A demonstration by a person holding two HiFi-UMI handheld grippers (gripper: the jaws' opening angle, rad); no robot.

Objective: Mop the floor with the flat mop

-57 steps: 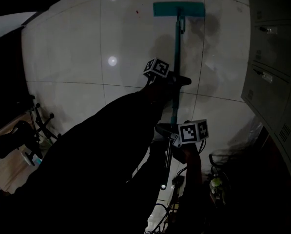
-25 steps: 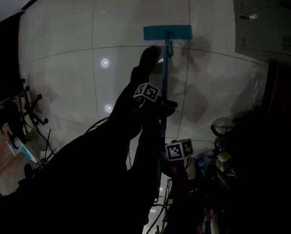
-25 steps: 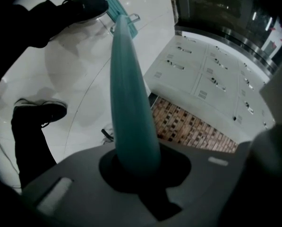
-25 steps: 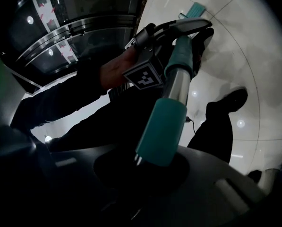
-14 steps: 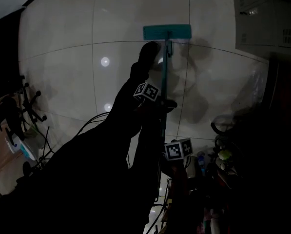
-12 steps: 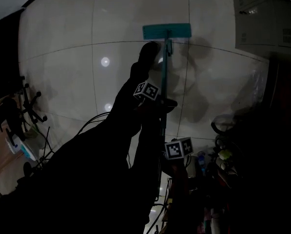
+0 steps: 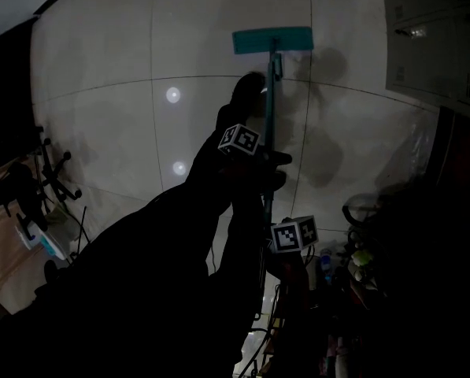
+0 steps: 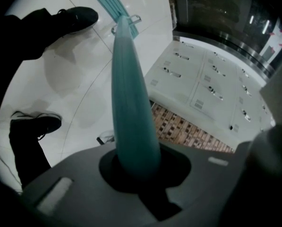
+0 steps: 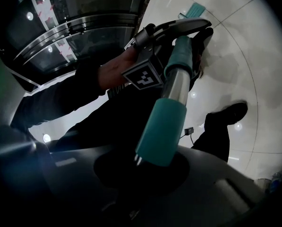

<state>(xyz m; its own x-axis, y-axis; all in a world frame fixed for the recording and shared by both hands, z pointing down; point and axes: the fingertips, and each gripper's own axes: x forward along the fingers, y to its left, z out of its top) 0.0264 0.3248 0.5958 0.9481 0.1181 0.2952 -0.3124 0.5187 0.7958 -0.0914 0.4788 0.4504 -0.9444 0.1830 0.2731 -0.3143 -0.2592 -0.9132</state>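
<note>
Nearest the person, the right gripper [image 9: 150, 171] was clamped on the teal end grip [image 9: 162, 126] of the flat mop, its jaws closed round it low in the right gripper view. Further along, past a bare metal section [image 9: 176, 86], the left gripper [image 8: 136, 167] had its jaws shut round the teal handle [image 8: 129, 93]. Its marker cube [image 7: 239, 138] showed pale in the dim head view. The handle ran away from the person and down to the floor [image 7: 101, 116], which was pale glossy tile dotted with lamp reflections. Two dark shoes [image 8: 77, 17] stood on the floor to the left of the handle in the left gripper view. At the far end the teal mop head [image 7: 272, 39] lay flat on the floor. A bank of grey lockers [image 7: 435, 38] stood to its right.
</note>
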